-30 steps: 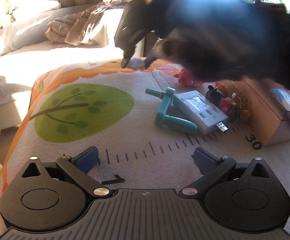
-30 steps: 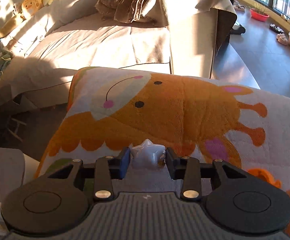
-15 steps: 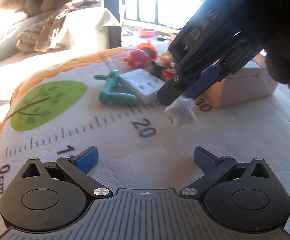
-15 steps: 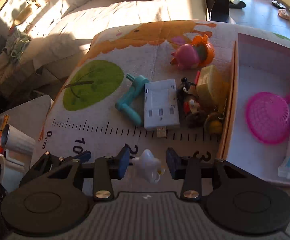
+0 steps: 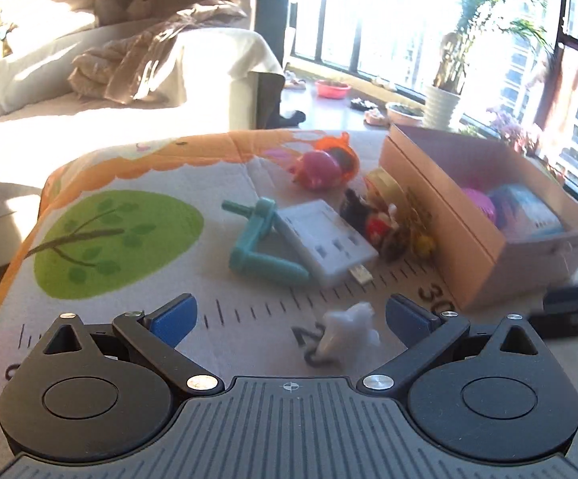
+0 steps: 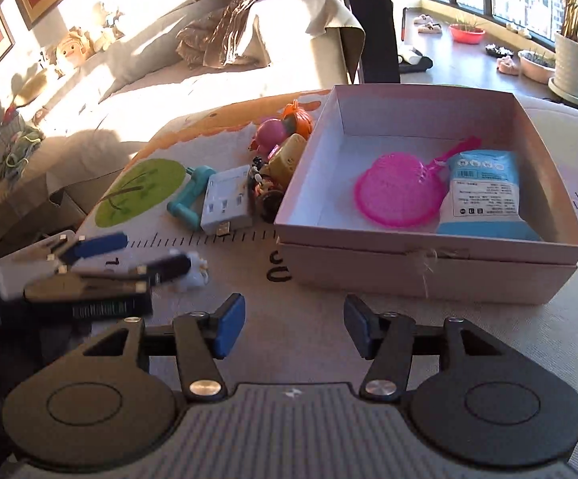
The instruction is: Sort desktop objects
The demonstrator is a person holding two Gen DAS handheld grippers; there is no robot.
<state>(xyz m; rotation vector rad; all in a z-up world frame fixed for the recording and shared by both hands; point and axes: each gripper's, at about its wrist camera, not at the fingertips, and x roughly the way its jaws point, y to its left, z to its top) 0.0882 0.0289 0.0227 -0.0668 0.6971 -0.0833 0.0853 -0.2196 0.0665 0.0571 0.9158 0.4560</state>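
Note:
A small white star toy (image 5: pixel 349 329) lies on the printed mat between the open fingers of my left gripper (image 5: pixel 289 315); it also shows in the right wrist view (image 6: pixel 195 273), partly behind the left gripper's fingers (image 6: pixel 101 244). My right gripper (image 6: pixel 293 329) is open and empty, in front of the cardboard box (image 6: pixel 428 263). The box (image 5: pixel 440 223) holds a pink strainer (image 6: pixel 398 193) and a blue packet (image 6: pixel 484 195). A teal handle (image 5: pixel 259 245), a white power adapter (image 5: pixel 325 239), small figures (image 5: pixel 385 219) and a pink and orange toy (image 5: pixel 323 163) lie left of the box.
The mat (image 5: pixel 129 279) has a ruler print and a green tree patch (image 5: pixel 117 239). A sofa with a blanket (image 5: pixel 149 64) stands behind the table. Potted plants (image 6: pixel 572 52) stand by the windows.
My right gripper has opened and let go of the white star, which now lies on the mat, and has pulled back to the right. The left gripper has come around the star.

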